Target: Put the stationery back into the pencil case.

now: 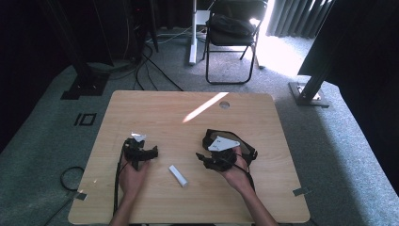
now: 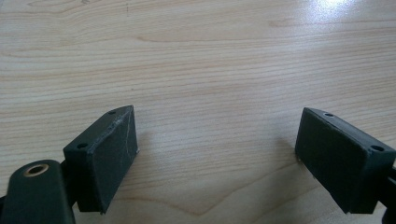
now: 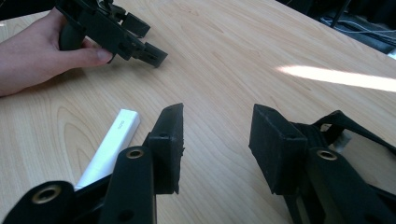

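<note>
Two grippers rest on a pale wood-grain table (image 1: 155,108). Behind the right gripper (image 1: 203,158) lies a black strap (image 1: 248,150), partly hidden. A white box (image 1: 179,175), long and flat-sided, lies between the hands, running near-right to far-left. Right gripper released, nothing between its jaws; left gripper (image 2: 215,140) spread wide over bare wood.

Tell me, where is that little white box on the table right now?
In the high view the white box lies flat on the table near its front edge, between the left gripper and the right gripper, touching neither.
</note>
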